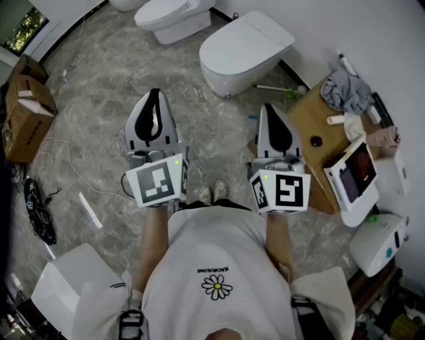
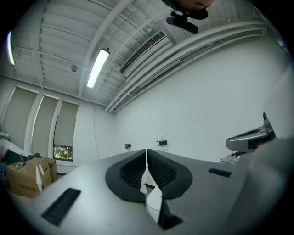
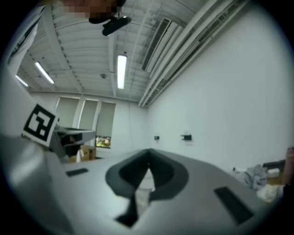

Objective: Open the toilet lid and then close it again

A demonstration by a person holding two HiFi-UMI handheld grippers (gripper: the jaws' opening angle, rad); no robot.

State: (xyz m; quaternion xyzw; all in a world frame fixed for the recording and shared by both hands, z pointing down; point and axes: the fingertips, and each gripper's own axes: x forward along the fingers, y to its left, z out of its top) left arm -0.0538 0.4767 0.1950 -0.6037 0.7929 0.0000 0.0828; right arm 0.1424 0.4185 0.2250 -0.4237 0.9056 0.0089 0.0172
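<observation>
**A:** Entry one, the task's thing?

**B:** Toilet [image 1: 246, 50], white, upper centre-right of the head view, standing on the grey marbled floor [image 1: 99, 86]. Its lid [image 1: 262, 33] lies flat down, closed. A second toilet [image 1: 169, 16] shows at the top edge.

**A:** Entry two, the left tongs?

**B:** Left tongs [image 1: 154, 99], centre-left of the frame, tips aimed toward the top. Their own view shows the ribbed pads pressed together with nothing between them.

**A:** Entry three, the right tongs?

**B:** Right tongs [image 1: 271, 113], centre-right, parallel to the left. Pads also meet, and they are empty.

**A:** Why are they held so?

**B:** As a judgement, this is a neutral carrying posture. Both sit roughly level at the person's front, side by side, well apart from the toilet and facing its general direction. Closed tips would suit hooking under the lid's edge rather than pinching it. With the lid down and nothing touched, I cannot tell whether the opening is yet to begin or the closing is already done.

**A:** Sundries?

**B:**
- Cardboard box [image 1: 26, 109] at the left edge.
- Wooden surface [image 1: 309, 129] at the right, carrying a grey cloth [image 1: 346, 89] and small items.

Both lie off the path to the toilet.
</observation>
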